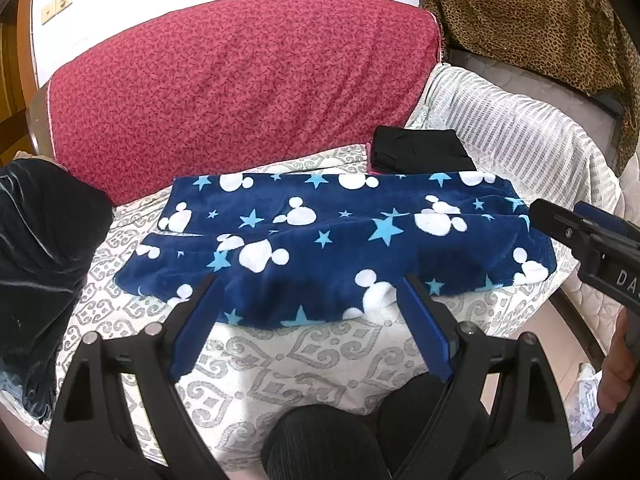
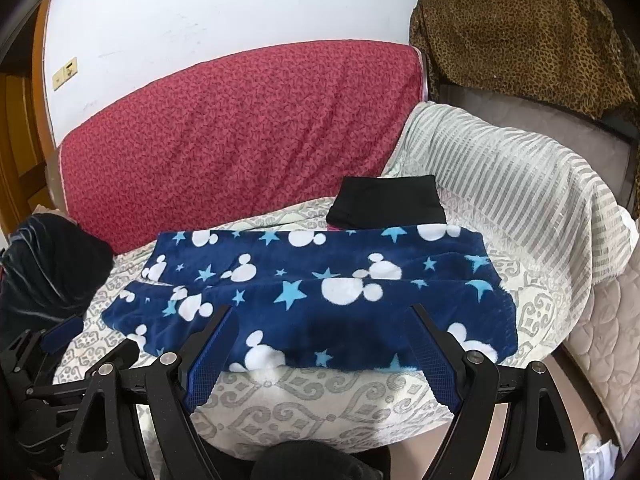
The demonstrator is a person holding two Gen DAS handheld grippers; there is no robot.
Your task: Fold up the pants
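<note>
- Right now we have the pants [image 1: 340, 240] spread flat on the patterned bedspread [image 1: 280, 368], already doubled leg over leg by the look of it, long axis running left to right across our view.
- Our left gripper [image 1: 308, 308] hovers at the near edge, fingers spread wide, holding nothing.
- Our right gripper [image 2: 320, 340] hangs likewise over the near hem, parted and empty.
- Both sit just short of the cloth, ahead of us; the left is nearer the left end, the right nearer the right end.
- We judge the next fold goes end to end along that axis.
</note>
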